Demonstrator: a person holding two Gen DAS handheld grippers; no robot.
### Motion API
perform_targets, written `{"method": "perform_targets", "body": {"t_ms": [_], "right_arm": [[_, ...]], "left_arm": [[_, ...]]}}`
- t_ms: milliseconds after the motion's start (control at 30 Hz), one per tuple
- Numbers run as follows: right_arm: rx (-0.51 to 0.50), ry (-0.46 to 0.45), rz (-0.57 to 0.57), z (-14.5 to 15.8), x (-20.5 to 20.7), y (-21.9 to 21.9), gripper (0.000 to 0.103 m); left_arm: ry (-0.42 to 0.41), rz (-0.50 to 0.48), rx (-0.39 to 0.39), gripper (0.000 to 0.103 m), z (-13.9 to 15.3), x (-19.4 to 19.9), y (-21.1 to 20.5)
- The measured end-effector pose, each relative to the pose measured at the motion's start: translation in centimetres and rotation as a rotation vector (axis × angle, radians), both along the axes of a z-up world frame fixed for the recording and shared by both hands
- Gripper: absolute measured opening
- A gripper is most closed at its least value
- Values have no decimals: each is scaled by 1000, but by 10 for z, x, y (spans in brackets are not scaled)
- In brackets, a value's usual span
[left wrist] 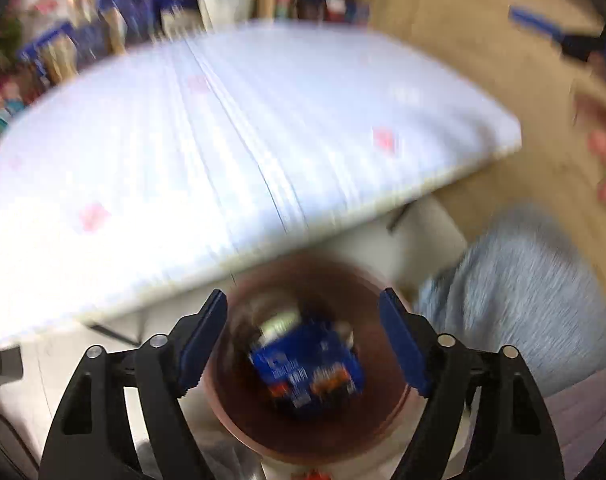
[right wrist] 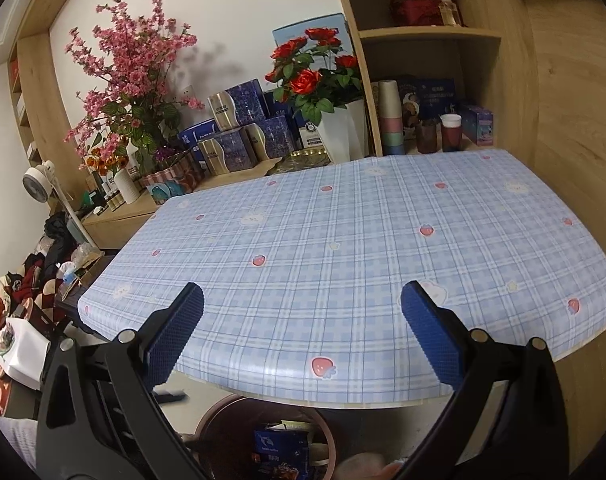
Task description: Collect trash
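Hanging over the bin [left wrist: 311, 364], the left gripper [left wrist: 303, 340] points steeply down with its jaws spread wide and nothing between the blue pads [left wrist: 205, 344]; the picture from that side is smeared, yet the gap is plain and the pads touch nothing. The bin is round and reddish-brown and stands on the floor just under the near edge of the counter [left wrist: 231, 128]. Inside it lies a blue wrapper [left wrist: 307, 372] with small print and some orange marks, and a pale scrap shows behind it. The right gripper [right wrist: 303, 336] is over the near edge of the counter, its jaws also wide apart and empty, the dotted blue pads [right wrist: 175, 336] well clear of the cloth. From that side the bin [right wrist: 223, 420] shows below the counter's [right wrist: 343, 240] near edge, between the two fingers, with the blue wrapper [right wrist: 279, 448] lying in it among other scraps. The counter wears a light blue checked cloth with strawberries and pale rabbit faces. Past its far edge stand blue boxes [right wrist: 239, 128], a white pot of red roses [right wrist: 323, 92] near the far middle, and pink blossom [right wrist: 131, 68] toward the far left corner. A stack of cups [right wrist: 391, 120] and two dark jars [right wrist: 439, 136] sit on a wooden shelf by the far right corner. A leg in light jeans [left wrist: 523, 300] shows to the right of the bin in the left view.
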State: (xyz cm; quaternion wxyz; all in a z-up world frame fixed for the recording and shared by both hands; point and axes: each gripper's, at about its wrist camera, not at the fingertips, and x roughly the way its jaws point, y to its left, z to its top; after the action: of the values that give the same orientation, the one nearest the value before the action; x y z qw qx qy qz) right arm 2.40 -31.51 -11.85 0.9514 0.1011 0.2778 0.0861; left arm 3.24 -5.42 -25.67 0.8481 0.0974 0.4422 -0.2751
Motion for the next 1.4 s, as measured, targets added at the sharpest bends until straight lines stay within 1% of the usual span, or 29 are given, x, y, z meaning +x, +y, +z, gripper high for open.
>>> {"method": "perform_targets", "body": {"t_ms": [33, 67, 100, 167, 267, 333, 400, 467, 533, 633, 733, 833, 1067, 1400], "right_arm": [[-4, -6, 5, 3, 0, 2, 97], [-8, -11, 12, 7, 0, 5, 97], [-10, -17, 18, 10, 0, 7, 97], [-25, -26, 22, 19, 1, 12, 97], [-31, -44, 38, 32, 3, 18, 97], [-34, -58, 49, 43, 3, 23, 97], [-40, -68, 52, 52, 3, 26, 97], [-49, -77, 54, 60, 3, 31, 97], [-58, -83, 56, 67, 3, 35, 97], [-78, -90, 55, 74, 2, 41, 97], [-104, -94, 52, 79, 1, 46, 97], [-116, -99, 52, 82, -1, 49, 97], [-121, -100, 51, 83, -2, 51, 97], [-123, -102, 49, 85, -3, 51, 97]], "left_arm": [[-53, 19, -18, 78, 18, -1, 6], [-88, 30, -24, 78, 28, -2, 7], [-144, 64, -26, 78, 44, -2, 10], [-216, 91, -32, 78, 66, -3, 17], [-307, 148, -73, 79, 108, 0, 31], [-377, 197, -109, 84, 140, 2, 43], [-429, 234, -129, 87, 169, 1, 54], [-470, 261, -141, 90, 191, 1, 60], [-501, 286, -144, 94, 210, -1, 64], [-540, 328, -144, 97, 234, -3, 69], [-574, 381, -139, 97, 249, -10, 76], [-583, 392, -142, 97, 254, -9, 80], [-594, 395, -145, 97, 259, -13, 80], [-595, 380, -140, 97, 259, -17, 75]]}}
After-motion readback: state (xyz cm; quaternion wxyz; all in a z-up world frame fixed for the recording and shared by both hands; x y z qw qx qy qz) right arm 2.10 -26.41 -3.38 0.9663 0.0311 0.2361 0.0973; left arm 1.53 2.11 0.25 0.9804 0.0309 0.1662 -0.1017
